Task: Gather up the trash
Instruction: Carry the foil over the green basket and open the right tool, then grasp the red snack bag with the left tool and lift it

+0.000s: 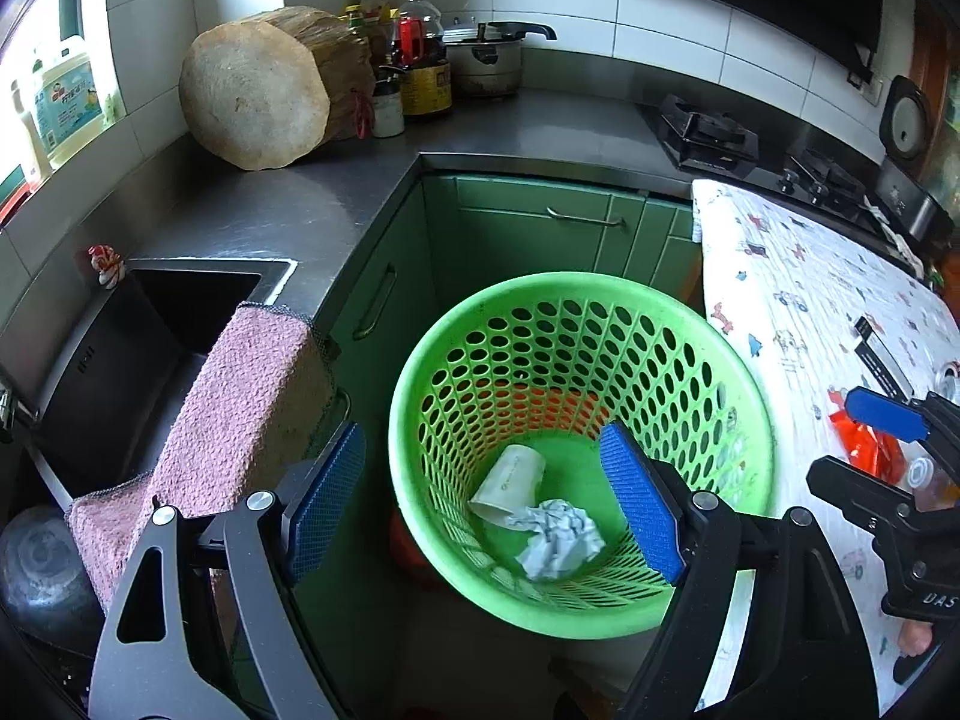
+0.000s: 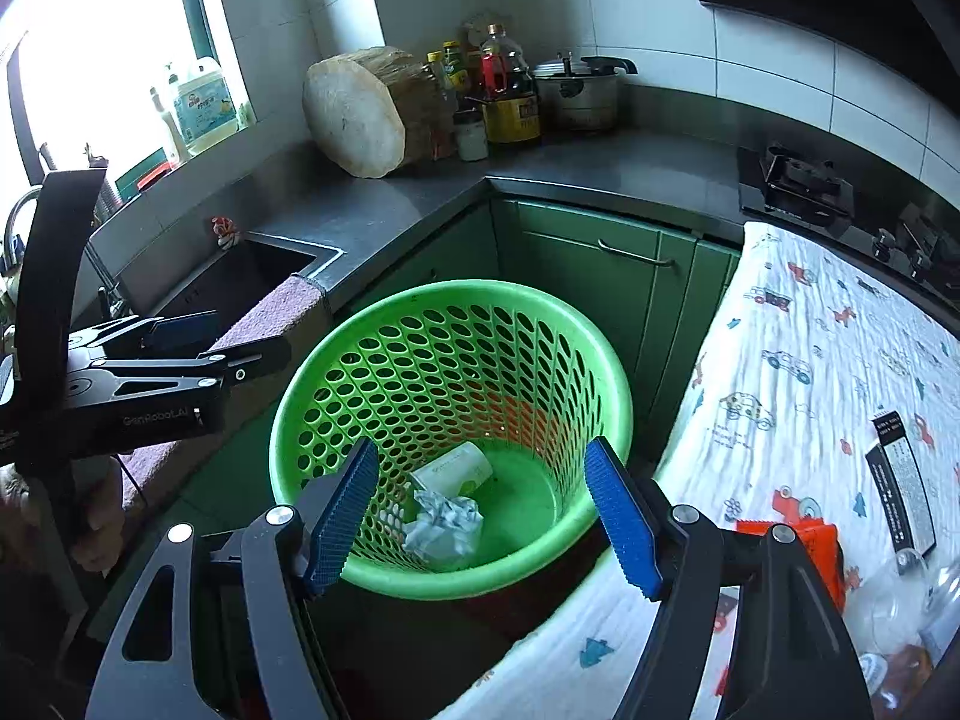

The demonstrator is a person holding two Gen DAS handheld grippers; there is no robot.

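Hovering over the green basket (image 2: pixel 450 324), the right gripper (image 2: pixel 486 510) and left gripper (image 1: pixel 483 504) both gape empty; crumpled paper (image 2: pixel 444 525) and a paper cup (image 2: pixel 459 468) lie inside, presumably dropped there. An orange wrapper (image 1: pixel 870 450) waits at three o'clock on the cloth-covered table (image 2: pixel 810 360).

Black body of the left gripper (image 2: pixel 180 330), seen from the right wrist view: "GenRobot.AI" in pale letters along its side. Black body of the right gripper (image 1: pixel 864 444), seen from the left wrist view: letters "DAS" near its lower edge, rest cut off. Print on the window-sill jug (image 1: pixel 66 99), the bottle labels and the black card (image 2: pixel 903 483) on the cloth is too small to read.
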